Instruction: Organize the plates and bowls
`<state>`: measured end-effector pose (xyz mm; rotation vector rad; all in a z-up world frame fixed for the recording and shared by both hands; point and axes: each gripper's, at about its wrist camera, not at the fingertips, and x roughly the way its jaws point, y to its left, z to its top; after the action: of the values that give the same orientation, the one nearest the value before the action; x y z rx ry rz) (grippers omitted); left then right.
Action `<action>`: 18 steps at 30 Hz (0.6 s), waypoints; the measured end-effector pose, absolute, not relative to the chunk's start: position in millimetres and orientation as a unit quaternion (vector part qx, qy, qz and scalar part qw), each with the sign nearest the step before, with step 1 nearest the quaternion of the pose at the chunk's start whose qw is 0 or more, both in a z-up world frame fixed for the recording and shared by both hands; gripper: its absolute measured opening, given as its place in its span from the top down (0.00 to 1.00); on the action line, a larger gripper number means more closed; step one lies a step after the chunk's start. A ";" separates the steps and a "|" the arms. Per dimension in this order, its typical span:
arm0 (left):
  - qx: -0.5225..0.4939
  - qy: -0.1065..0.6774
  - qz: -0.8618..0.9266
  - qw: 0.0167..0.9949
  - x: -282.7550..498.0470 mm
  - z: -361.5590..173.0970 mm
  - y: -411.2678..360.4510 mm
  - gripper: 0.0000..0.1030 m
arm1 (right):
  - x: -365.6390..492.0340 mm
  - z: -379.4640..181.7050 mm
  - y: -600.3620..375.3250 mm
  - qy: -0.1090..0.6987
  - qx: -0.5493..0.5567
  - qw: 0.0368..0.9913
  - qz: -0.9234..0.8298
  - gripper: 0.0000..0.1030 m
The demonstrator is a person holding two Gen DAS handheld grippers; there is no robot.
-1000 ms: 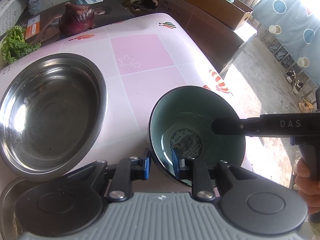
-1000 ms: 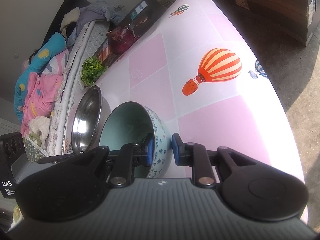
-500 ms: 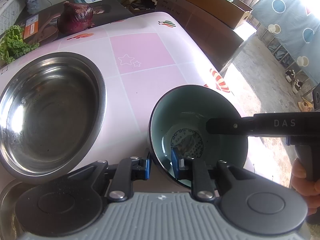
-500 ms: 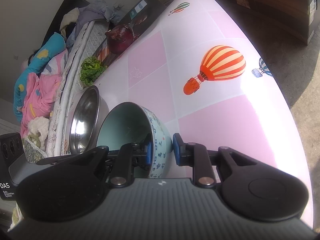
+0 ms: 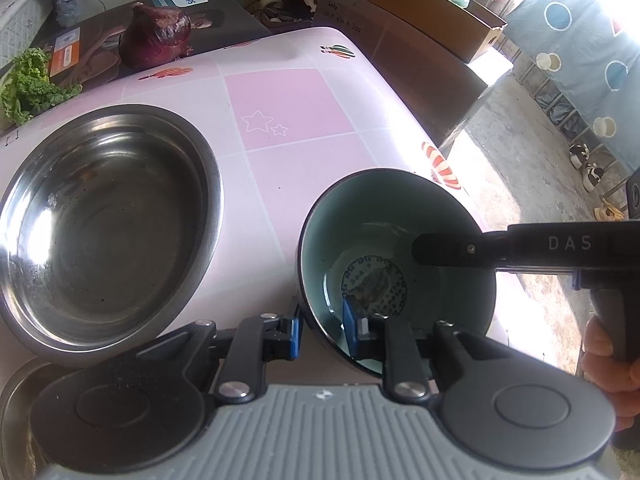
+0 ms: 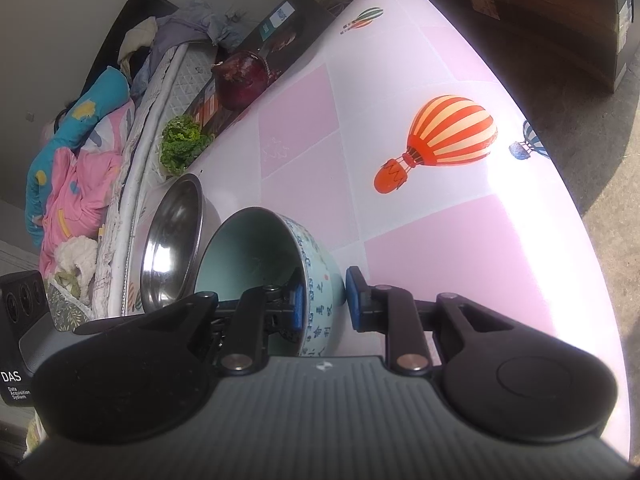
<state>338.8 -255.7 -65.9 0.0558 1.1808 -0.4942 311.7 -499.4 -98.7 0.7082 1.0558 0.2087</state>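
A ceramic bowl (image 5: 360,232) with a teal inside and blue script on its pale outer wall (image 6: 318,276) is held over the pink balloon-print table (image 5: 288,108). My left gripper (image 5: 322,332) is shut on its near rim, one blue pad inside and one outside. My right gripper (image 6: 324,304) is shut on the rim's right side, and its inner finger (image 5: 440,248) reaches into the bowl. In the right wrist view the bowl looks tilted. A large steel bowl (image 5: 104,216) stands empty just left of it.
Another steel dish rim (image 5: 16,392) shows at the near left corner. A red onion (image 5: 156,34) and a leafy green (image 5: 28,84) lie by a dark box at the far edge. The table's right edge (image 6: 560,184) drops to the floor and cardboard boxes (image 5: 424,4).
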 end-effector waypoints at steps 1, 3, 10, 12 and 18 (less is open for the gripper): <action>0.025 0.550 -0.231 0.802 338.5 -65.1 -255.0 0.79 | 312.2 -98.5 -499.3 0.492 0.330 0.800 0.097 0.81; 0.024 0.549 -0.231 0.803 338.0 -64.0 -254.0 0.79 | 312.3 -97.6 -499.9 0.491 0.330 0.801 0.097 0.81; 0.021 0.544 -0.234 0.805 335.7 -59.3 -250.9 0.79 | 314.2 -88.7 -499.3 0.486 0.327 0.804 0.098 0.81; 0.022 0.542 -0.235 0.806 335.3 -57.7 -251.2 0.79 | 313.0 -85.8 -499.0 0.485 0.327 0.806 0.097 0.81; 0.021 0.534 -0.239 0.811 333.3 -50.2 -250.9 0.79 | 308.1 -76.8 -501.3 0.477 0.328 0.809 0.098 0.81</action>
<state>333.3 -250.9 -50.2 0.0457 1.1416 -0.5106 308.1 -501.3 -76.8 0.7022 1.0203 0.2096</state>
